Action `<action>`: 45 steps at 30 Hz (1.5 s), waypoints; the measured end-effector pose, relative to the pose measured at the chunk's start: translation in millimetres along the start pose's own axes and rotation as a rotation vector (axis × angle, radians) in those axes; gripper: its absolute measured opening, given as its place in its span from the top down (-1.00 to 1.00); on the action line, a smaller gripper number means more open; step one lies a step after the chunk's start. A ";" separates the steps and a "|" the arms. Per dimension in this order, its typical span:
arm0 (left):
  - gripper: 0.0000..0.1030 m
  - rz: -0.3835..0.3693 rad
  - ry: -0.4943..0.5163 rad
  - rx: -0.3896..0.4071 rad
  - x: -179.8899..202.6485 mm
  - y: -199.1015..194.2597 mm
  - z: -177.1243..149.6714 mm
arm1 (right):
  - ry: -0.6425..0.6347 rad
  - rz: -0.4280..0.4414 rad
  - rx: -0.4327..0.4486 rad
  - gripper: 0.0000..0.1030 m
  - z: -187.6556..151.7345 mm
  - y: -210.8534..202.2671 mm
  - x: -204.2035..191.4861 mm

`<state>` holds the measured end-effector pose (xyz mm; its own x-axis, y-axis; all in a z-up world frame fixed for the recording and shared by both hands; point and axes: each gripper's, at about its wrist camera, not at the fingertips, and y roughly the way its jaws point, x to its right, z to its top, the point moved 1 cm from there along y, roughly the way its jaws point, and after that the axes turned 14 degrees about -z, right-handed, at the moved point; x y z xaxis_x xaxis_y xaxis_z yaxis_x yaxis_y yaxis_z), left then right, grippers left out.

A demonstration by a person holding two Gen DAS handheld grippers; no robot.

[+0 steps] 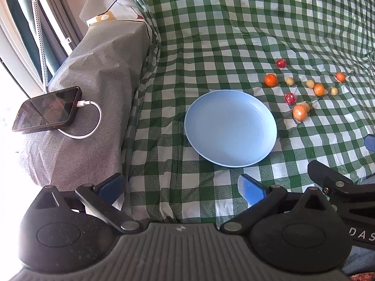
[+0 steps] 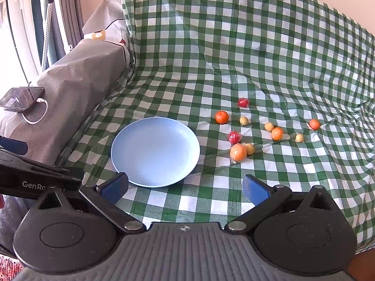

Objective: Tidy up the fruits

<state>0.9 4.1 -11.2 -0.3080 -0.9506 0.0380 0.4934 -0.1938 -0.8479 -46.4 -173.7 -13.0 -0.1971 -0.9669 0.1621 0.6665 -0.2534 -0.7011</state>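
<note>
Nothing sorted yet: blue plate [image 2: 155,151] bare; fruits [image 2: 238,152] scattered right of it on checked cloth [image 2: 234,46]; both grippers' jaws wide, empty.

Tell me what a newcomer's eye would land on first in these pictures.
The empty pale blue plate stands out at the centre of the green checked cloth. To its right lies a loose scatter of small orange, red and yellow fruits, none on the plate. Off to the left, a phone on a white cable rests on a grey-covered ledge.
</note>
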 end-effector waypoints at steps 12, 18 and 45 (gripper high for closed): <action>-0.99 0.006 -0.003 -0.004 -2.1 0.0 0.0 | -0.007 0.003 -0.003 -0.99 0.5 -0.5 -3.2; -0.99 0.007 -0.004 -0.005 -2.5 -0.1 0.0 | -0.011 0.006 -0.005 -0.99 2.3 0.5 -3.1; -0.99 0.020 -0.007 -0.026 -3.6 7.3 -2.8 | -0.006 0.018 -0.017 -0.99 -0.3 4.0 -8.5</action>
<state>3.3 6.8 -19.0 -0.2924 -0.9560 0.0250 0.4778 -0.1687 -0.8621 -42.3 -166.5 -17.5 -0.1808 -0.9714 0.1538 0.6573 -0.2356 -0.7159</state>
